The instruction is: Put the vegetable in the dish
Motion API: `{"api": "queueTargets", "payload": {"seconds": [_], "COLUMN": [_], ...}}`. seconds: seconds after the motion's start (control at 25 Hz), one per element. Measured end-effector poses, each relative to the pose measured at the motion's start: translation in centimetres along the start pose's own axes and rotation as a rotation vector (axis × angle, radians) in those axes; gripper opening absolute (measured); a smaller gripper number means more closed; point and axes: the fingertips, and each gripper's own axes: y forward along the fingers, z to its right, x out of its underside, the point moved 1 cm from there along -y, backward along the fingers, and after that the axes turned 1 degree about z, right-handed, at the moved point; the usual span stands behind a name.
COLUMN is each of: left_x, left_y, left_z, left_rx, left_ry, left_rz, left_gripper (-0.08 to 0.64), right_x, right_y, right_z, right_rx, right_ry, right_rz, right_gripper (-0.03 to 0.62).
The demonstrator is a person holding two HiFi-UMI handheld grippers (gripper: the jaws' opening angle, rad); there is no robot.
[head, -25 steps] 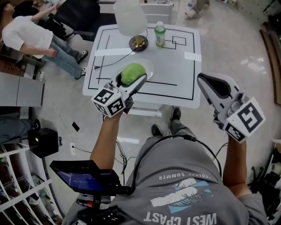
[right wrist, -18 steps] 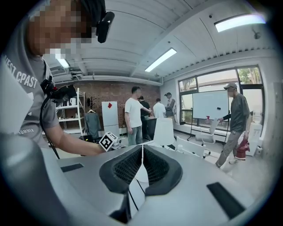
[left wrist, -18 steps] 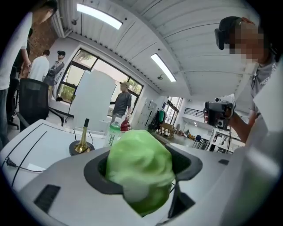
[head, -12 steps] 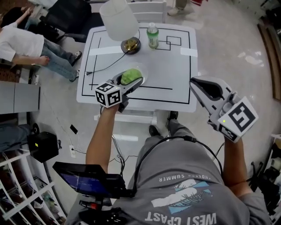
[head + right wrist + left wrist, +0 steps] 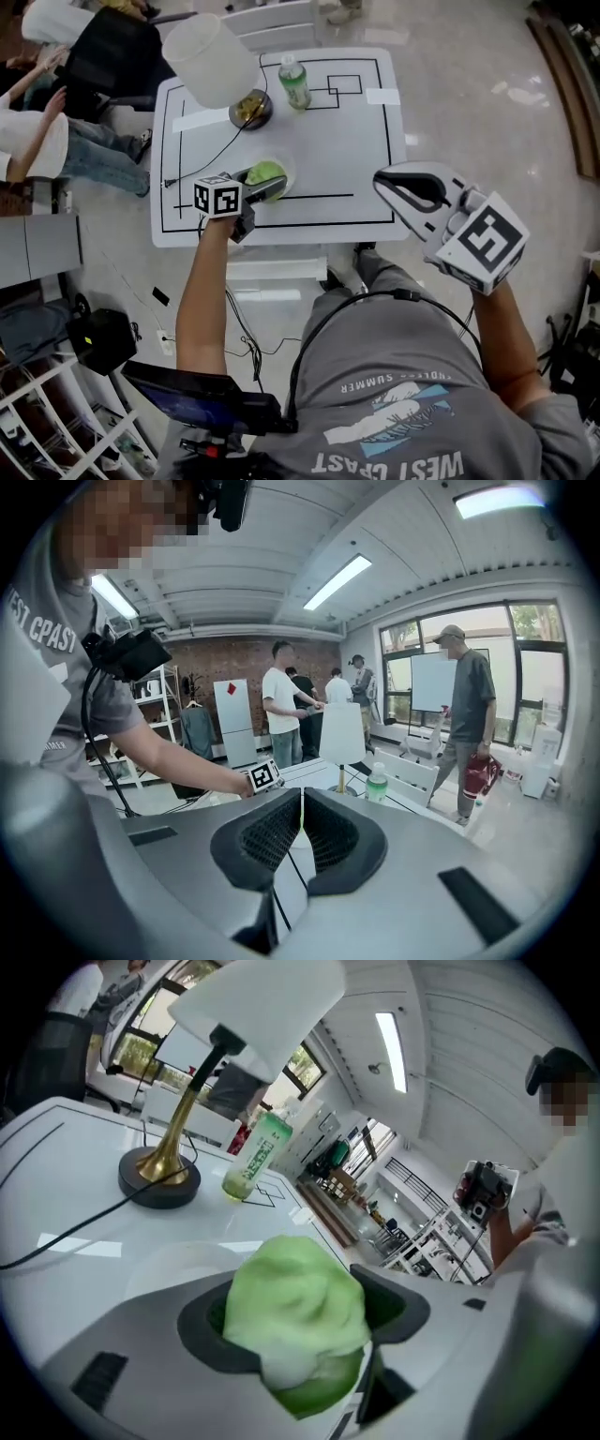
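A pale green leafy vegetable (image 5: 295, 1297) sits between the jaws of my left gripper (image 5: 300, 1335), which is shut on it. In the head view this gripper (image 5: 265, 184) holds the vegetable (image 5: 265, 172) just above a white dish (image 5: 288, 170) near the table's front left. Part of the dish (image 5: 173, 1260) shows under the jaws in the left gripper view. My right gripper (image 5: 389, 183) hovers off the table's front right corner. Its jaws (image 5: 302, 841) are shut with nothing between them.
A white table (image 5: 356, 150) with black lines carries a brass-based lamp (image 5: 248, 108) with a white shade and a green bottle (image 5: 294, 84) at the back. The lamp's cable (image 5: 202, 155) runs along the left side. People stand at the left and beyond the table.
The view has drawn back, so the table looks smaller and higher in the picture. My left gripper stays shut on the vegetable over the dish. The right gripper stays shut.
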Motion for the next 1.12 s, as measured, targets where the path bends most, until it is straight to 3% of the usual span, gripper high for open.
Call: {"api": "queueTargets", "payload": {"seconds": [0.16, 0.6, 0.8, 1.12], "left_x": [1.1, 1.8, 1.1, -0.1], "left_y": [1.5, 2.8, 2.9, 1.7], "left_z": [-1.7, -3.1, -3.7, -3.9], "left_rx": [0.018, 0.075, 0.079, 0.038], "left_ry": [-0.02, -0.04, -0.004, 0.081], "left_rz": [-0.079, -0.193, -0.19, -0.111], "left_gripper": [0.299, 0.301, 0.301, 0.302], "right_x": [0.7, 2.2, 2.6, 3.0], "right_y": [0.5, 1.5, 2.0, 2.5], "right_z": [0.4, 1.6, 1.9, 1.6], "right_rx": [-0.012, -0.052, -0.062, -0.082], "right_ry": [0.006, 0.023, 0.023, 0.016], "right_rz": [-0.021, -0.059, -0.076, -0.086], "right_gripper": [0.008, 0.008, 0.008, 0.008]}}
